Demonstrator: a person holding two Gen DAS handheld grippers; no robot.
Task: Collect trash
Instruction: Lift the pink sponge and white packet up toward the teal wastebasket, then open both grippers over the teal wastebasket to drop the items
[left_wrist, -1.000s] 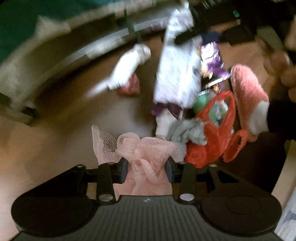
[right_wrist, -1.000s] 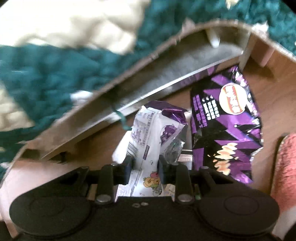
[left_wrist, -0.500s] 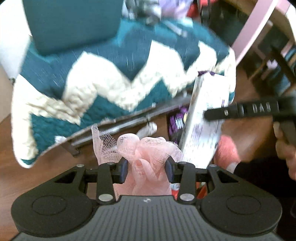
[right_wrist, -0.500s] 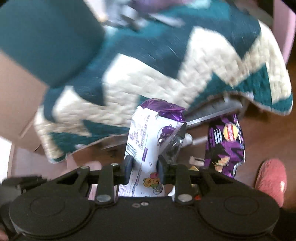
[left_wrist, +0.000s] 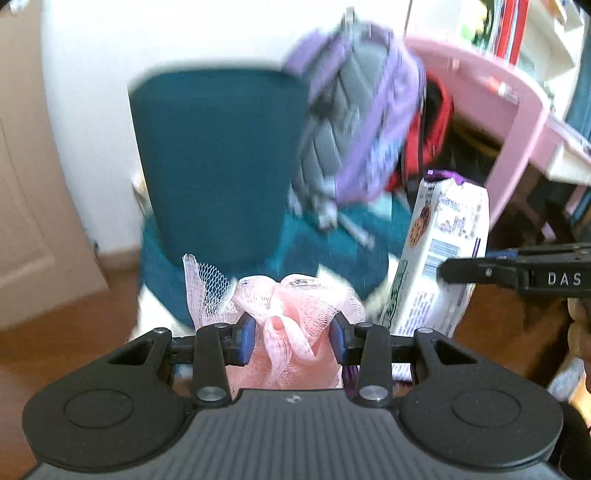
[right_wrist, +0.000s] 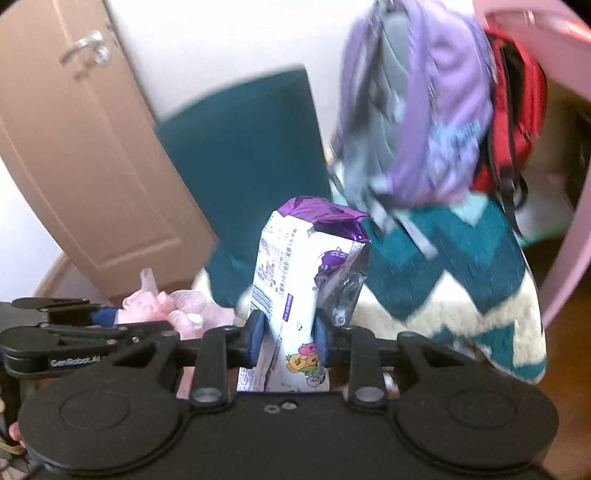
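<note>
The left gripper (left_wrist: 291, 338) is clamped on a crumpled pink mesh net (left_wrist: 295, 314), with both blue pads pressed into its sides. The net's lower part is cut off behind the gripper body, and a loose flap stands up at its left edge. The right gripper (right_wrist: 289, 338) is clamped on a white and purple snack wrapper (right_wrist: 295, 269), gripped near its lower end. The wrapper's long axis runs upright, its crumpled purple end pointing up, and its bottom edge is hidden behind the gripper body. Both items are held in the air, side by side and just apart, in front of a dark teal chair back (left_wrist: 218, 158). Beyond it, a blurred purple and grey backpack (right_wrist: 417, 107) hangs beside a red bag (right_wrist: 517, 110). A teal and cream zigzag blanket (right_wrist: 461, 280) lies below.
</note>
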